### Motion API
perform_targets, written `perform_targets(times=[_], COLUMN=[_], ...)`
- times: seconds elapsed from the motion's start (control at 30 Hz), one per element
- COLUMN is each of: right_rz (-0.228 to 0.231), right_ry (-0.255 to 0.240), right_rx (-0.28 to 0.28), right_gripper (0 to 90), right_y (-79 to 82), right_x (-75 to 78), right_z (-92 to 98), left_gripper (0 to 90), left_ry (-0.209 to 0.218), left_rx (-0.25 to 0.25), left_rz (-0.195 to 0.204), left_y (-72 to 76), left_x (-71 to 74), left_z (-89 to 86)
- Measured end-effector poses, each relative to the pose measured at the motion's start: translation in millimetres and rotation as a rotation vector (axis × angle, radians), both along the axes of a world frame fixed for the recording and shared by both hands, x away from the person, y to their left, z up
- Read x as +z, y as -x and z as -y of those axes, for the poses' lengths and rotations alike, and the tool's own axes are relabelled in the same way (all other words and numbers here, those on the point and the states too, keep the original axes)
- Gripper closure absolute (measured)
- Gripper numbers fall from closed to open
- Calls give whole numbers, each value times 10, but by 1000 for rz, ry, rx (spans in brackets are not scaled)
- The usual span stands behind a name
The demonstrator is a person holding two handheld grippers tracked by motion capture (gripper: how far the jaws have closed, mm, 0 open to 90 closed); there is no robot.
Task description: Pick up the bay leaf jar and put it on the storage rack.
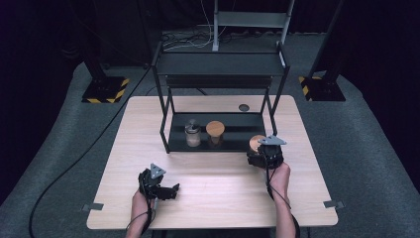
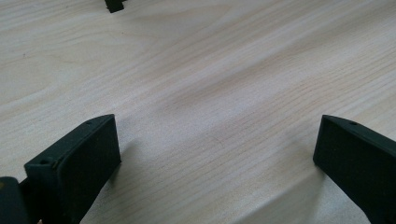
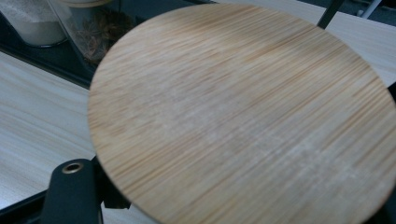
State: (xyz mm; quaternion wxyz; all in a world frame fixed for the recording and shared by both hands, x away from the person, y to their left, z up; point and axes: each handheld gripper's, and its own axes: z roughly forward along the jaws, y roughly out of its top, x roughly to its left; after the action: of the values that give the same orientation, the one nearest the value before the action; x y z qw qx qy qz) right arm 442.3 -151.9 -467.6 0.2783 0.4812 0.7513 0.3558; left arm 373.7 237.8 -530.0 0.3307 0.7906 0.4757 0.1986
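While my right gripper (image 1: 259, 154) pinches the bamboo-lidded jar (image 3: 243, 112) just in front of the rack (image 1: 218, 139), I should keep it upright and slide it squarely onto the lower shelf beside the other jars (image 1: 204, 133). My left gripper (image 2: 217, 158) rests spread over the table (image 2: 210, 70)

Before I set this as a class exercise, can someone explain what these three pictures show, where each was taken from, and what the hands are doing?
A person sits at a pale wooden table, holding a black two-jaw gripper in each hand. The high view looks down from above; the other two come from cameras riding on the grippers. A black metal two-tier rack stands on the table, its lower shelf holding a clear glass jar with a metal lid and a jar with a round wooden lid. The right gripper is shut on a third jar, whose round bamboo lid is in front of its camera. The left gripper is open over bare wood.
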Motion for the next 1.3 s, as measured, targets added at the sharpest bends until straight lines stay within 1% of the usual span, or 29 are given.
perform_targets(times=[0.37,1.0,1.3], right_rz=[-2,-8,-14], right_ry=[4,-8,8], right_rx=[10,16,21], right_gripper=[250,250,251], right_y=[-50,-106,-146], right_x=[21,39,30], right_z=[-46,-87,-142], left_gripper=[1,1,1], left_ry=[0,0,1], left_rx=[1,0,0], left_rz=[-1,0,0], left_y=[0,0,0], left_x=[0,0,0], left_z=[0,0,0])
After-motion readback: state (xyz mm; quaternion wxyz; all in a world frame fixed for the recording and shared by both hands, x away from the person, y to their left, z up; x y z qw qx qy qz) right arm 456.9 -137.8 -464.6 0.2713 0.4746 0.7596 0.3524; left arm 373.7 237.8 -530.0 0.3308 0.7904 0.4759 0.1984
